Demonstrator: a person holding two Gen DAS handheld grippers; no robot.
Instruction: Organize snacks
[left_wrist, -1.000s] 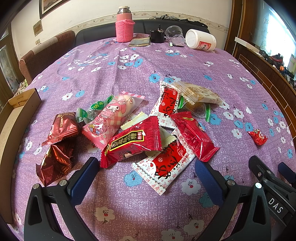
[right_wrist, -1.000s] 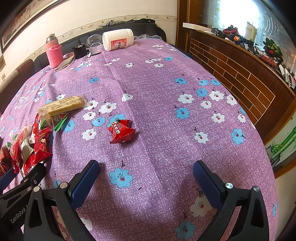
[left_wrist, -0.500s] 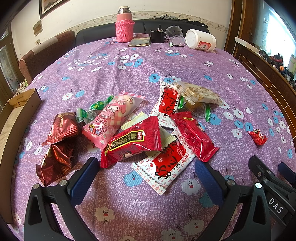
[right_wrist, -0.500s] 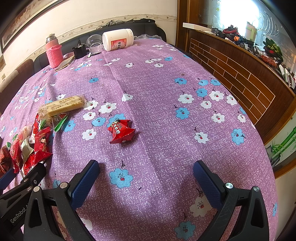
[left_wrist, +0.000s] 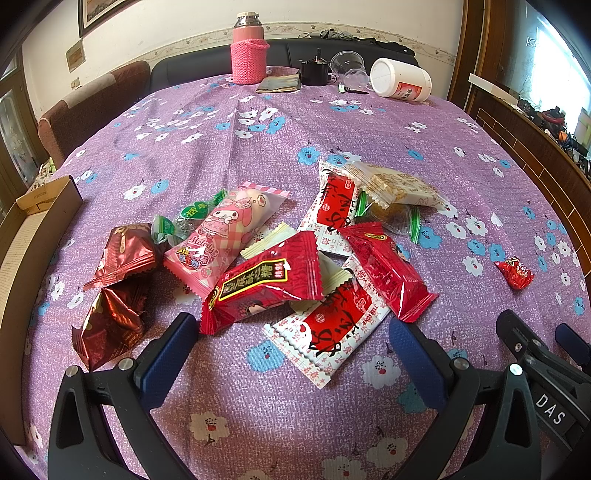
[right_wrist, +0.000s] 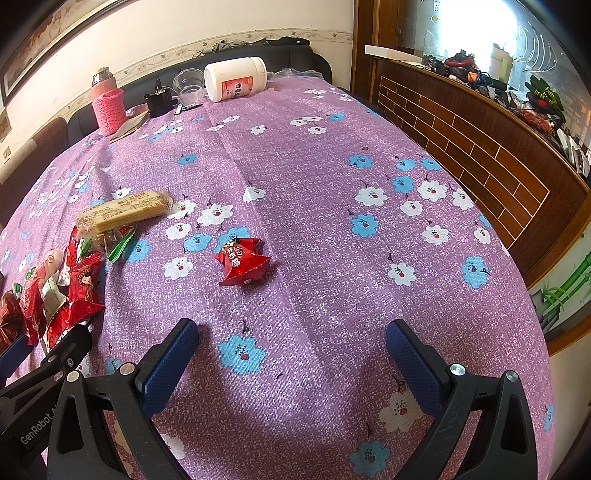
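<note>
A heap of snack packets lies on the purple flowered tablecloth (left_wrist: 229, 122): a red packet with black label (left_wrist: 264, 282), a pink Melody packet (left_wrist: 225, 232), two dark red foil packets (left_wrist: 125, 251), a red-and-white packet (left_wrist: 332, 325), a red bar (left_wrist: 384, 269) and a pale biscuit pack (left_wrist: 391, 186). My left gripper (left_wrist: 291, 332) is open and empty just in front of the heap. A small red candy packet (right_wrist: 242, 260) lies apart, a little beyond my open, empty right gripper (right_wrist: 291, 332); it also shows in the left wrist view (left_wrist: 515, 272).
An open cardboard box (left_wrist: 33, 229) stands at the table's left edge. At the far end are a pink-sleeved flask (left_wrist: 248, 48), a toppled white jar (left_wrist: 400, 79), clear cups (left_wrist: 347, 66) and a black object (left_wrist: 314, 72). A wooden counter (right_wrist: 480, 155) runs along the right.
</note>
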